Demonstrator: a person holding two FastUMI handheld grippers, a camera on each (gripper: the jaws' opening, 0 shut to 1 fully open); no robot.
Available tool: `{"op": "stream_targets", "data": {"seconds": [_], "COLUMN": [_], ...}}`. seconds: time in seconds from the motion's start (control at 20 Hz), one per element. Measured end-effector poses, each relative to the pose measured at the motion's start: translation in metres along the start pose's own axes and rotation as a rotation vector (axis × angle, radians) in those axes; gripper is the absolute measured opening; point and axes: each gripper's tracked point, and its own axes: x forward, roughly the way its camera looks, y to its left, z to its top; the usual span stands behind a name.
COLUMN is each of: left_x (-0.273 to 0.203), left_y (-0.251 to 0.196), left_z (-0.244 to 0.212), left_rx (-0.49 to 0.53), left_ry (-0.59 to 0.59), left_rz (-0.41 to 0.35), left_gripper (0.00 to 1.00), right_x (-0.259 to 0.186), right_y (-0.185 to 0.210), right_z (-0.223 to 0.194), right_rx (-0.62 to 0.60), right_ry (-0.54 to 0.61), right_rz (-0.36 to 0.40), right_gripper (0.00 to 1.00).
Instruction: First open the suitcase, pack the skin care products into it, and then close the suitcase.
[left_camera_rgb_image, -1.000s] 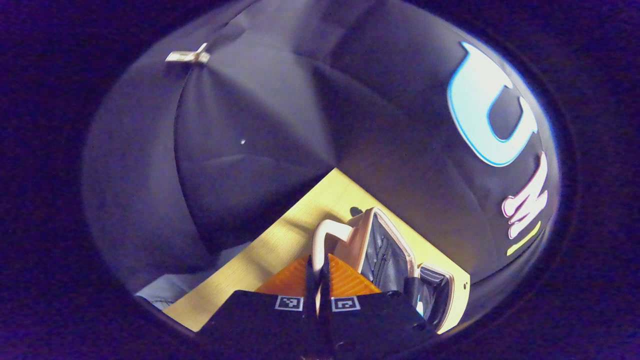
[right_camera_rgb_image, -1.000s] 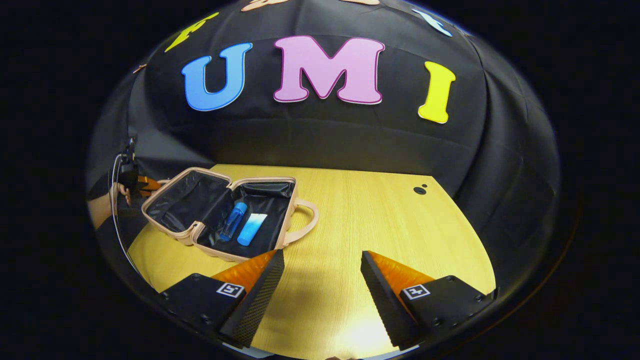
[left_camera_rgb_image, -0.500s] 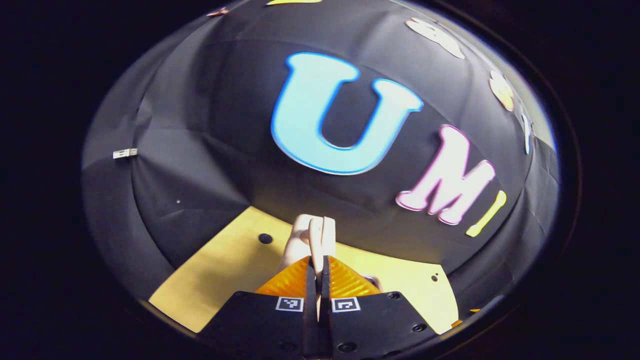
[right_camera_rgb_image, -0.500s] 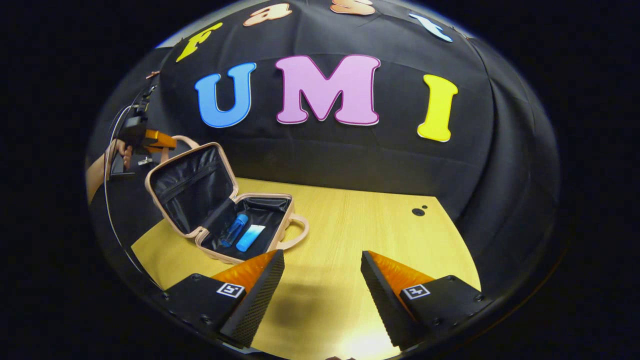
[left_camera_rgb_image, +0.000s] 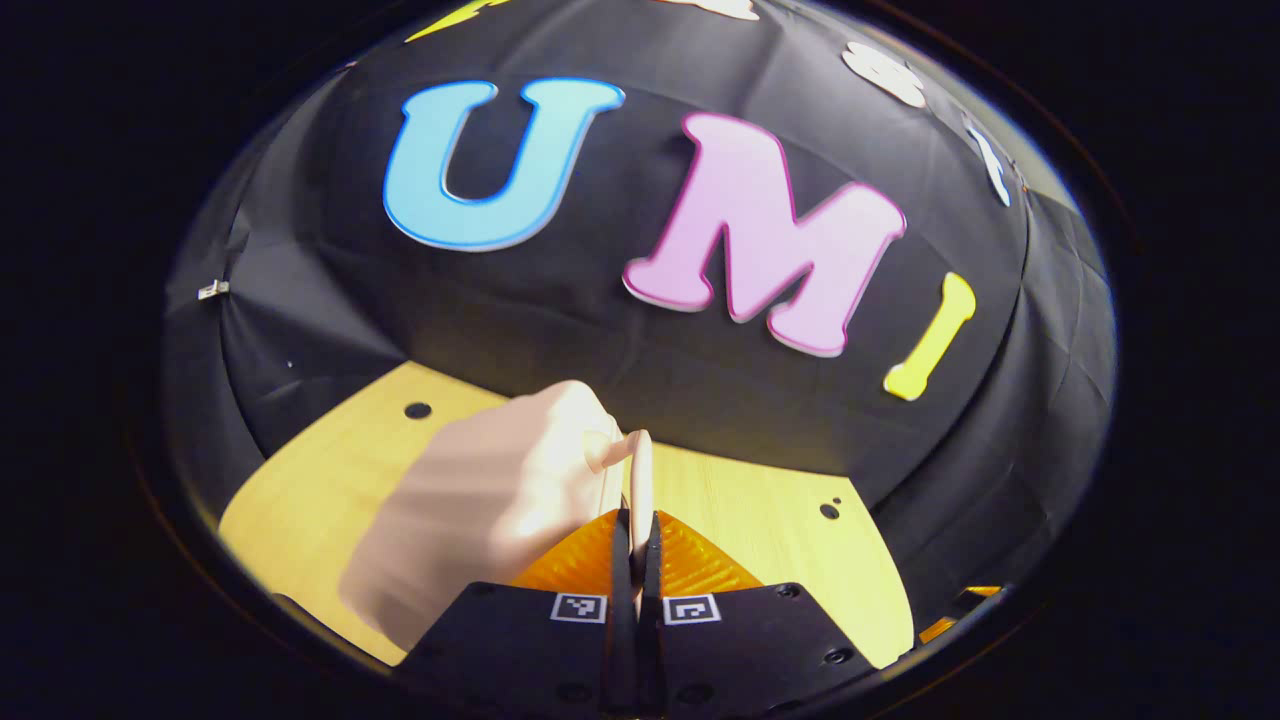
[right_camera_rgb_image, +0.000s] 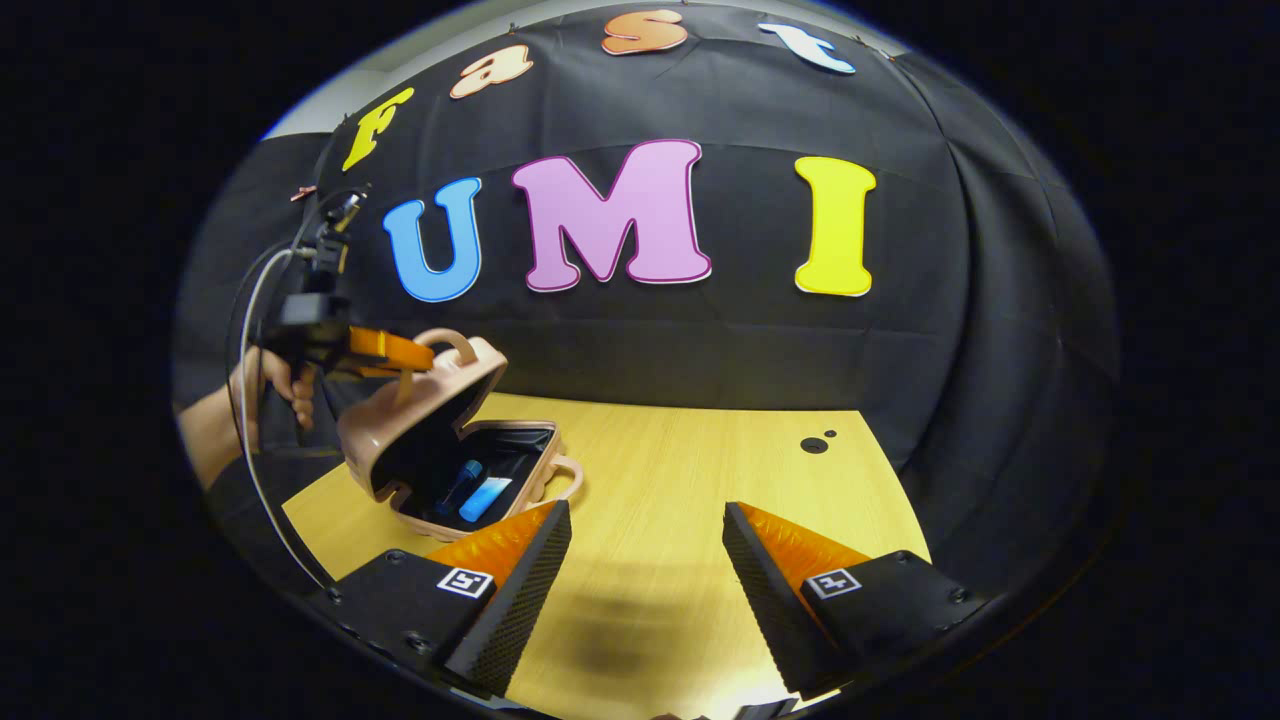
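Observation:
A beige suitcase (right_camera_rgb_image: 425, 405) sits at the left of the wooden table (right_camera_rgb_image: 700, 470), its lid tilted halfway down over the base. Inside the black-lined base lie a blue bottle (right_camera_rgb_image: 462, 482) and a light-blue tube (right_camera_rgb_image: 487, 497). In the right gripper view, my left gripper (right_camera_rgb_image: 420, 357) is shut on the lid's handle (right_camera_rgb_image: 452, 342), held by a hand (right_camera_rgb_image: 268, 385). In the left gripper view, the left gripper (left_camera_rgb_image: 635, 522) pinches that thin handle (left_camera_rgb_image: 641, 478), with the lid's shell (left_camera_rgb_image: 480, 510) just left of it. My right gripper (right_camera_rgb_image: 645, 565) stands open above the table, right of the suitcase, holding nothing.
Small round holes (right_camera_rgb_image: 812, 445) mark the tabletop at the far right. The base's own handle (right_camera_rgb_image: 570, 474) sticks out toward the table's middle. A cable (right_camera_rgb_image: 245, 400) hangs from the left gripper. Black cloth walls close the table in behind and at the sides.
My left gripper has swung the lid by its handle from lying flat open, through upright, to tilted over the base. The right gripper stayed open and nearly still.

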Motion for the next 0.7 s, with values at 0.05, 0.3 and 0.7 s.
{"op": "stream_targets", "data": {"seconds": [0.05,0.3,0.7], "left_x": [0.013,0.066,0.041], "left_y": [-0.008,-0.034,-0.052], "left_z": [-0.019,-0.104,-0.096], "left_rx": [0.012,0.053,0.058], "left_ry": [0.025,0.158,0.116], "left_rz": [0.009,0.087,0.040], "left_gripper": [0.06,0.08,0.75], "right_x": [-0.001,-0.009,-0.012], "right_y": [-0.010,-0.049,-0.061], "right_z": [-0.001,-0.006,0.014], "right_rx": [0.001,0.018,0.066], "right_ry": [-0.001,0.002,-0.051], "right_rz": [0.000,-0.032,-0.121], "right_gripper": [0.97,0.97,0.98]}}
